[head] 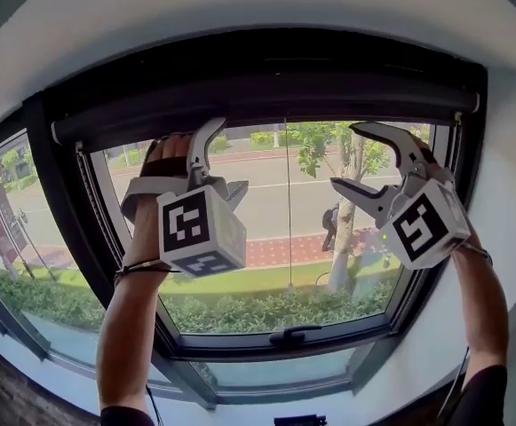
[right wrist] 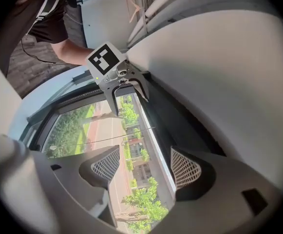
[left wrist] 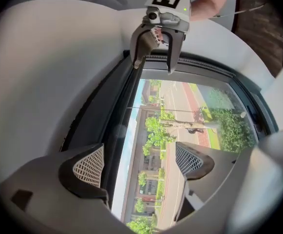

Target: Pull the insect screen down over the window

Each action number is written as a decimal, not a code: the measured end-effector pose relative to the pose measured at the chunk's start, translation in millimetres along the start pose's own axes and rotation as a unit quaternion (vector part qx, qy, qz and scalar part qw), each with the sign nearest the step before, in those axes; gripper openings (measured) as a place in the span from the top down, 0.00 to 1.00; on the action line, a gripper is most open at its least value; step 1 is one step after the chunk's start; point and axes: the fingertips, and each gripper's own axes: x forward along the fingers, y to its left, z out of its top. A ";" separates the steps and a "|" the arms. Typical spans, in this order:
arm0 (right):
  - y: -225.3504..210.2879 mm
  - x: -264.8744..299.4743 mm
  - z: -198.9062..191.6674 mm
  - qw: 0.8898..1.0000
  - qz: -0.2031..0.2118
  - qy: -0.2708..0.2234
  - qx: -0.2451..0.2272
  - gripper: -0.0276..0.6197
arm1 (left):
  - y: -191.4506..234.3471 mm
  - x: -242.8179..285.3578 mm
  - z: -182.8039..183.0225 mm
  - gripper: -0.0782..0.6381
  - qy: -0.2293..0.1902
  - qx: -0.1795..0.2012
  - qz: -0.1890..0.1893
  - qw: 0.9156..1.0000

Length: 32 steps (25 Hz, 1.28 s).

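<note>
The insect screen is rolled up in a dark cassette across the window's top, and its thin pull cord hangs down the middle of the pane. My left gripper is raised just under the cassette's left part. It is open, and the dark bar runs past between its pads without touching them. My right gripper is up under the right part, also open. In its own view the dark bar passes beside the right pad. Each gripper shows in the other's view.
The dark window frame has a handle at the middle of its bottom rail. White wall curves round the opening above and at the right. Outside are a road, trees and a hedge. A second pane adjoins at the left.
</note>
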 end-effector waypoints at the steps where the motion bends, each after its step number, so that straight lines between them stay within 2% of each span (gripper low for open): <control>1: -1.9 7.9 -2.1 1.000 0.007 0.011 -0.005 0.48 | -0.1 6.3 -2.2 0.24 0.008 0.011 -0.006 1.000; 5: -14.2 28.2 -13.1 0.998 -0.002 0.049 -0.044 0.48 | 1.8 25.6 -9.8 0.24 0.025 0.032 -0.007 0.999; 9: -27.4 38.5 -28.2 0.995 -0.015 0.076 -0.060 0.48 | 0.2 31.1 -8.4 0.24 0.035 0.045 -0.003 0.998; 15: -28.3 55.9 -35.6 0.989 -0.007 0.105 -0.104 0.48 | 4.0 39.2 -5.8 0.24 0.053 0.055 0.024 0.997; 20: -27.2 31.4 -33.5 0.985 0.006 0.122 -0.123 0.48 | -4.5 24.7 18.5 0.24 0.065 0.054 0.003 0.996; 25: -18.1 16.8 -28.5 0.980 0.054 0.140 -0.132 0.48 | -10.7 7.5 23.0 0.24 0.081 0.066 -0.029 0.994; 28: 0.0 12.2 -30.2 0.977 0.090 0.147 -0.127 0.48 | -25.3 0.2 21.2 0.24 0.078 0.064 -0.051 0.994; 32: 39.3 3.8 -37.6 0.973 0.131 0.149 -0.118 0.48 | -64.2 -16.2 18.8 0.25 0.059 0.042 -0.105 0.992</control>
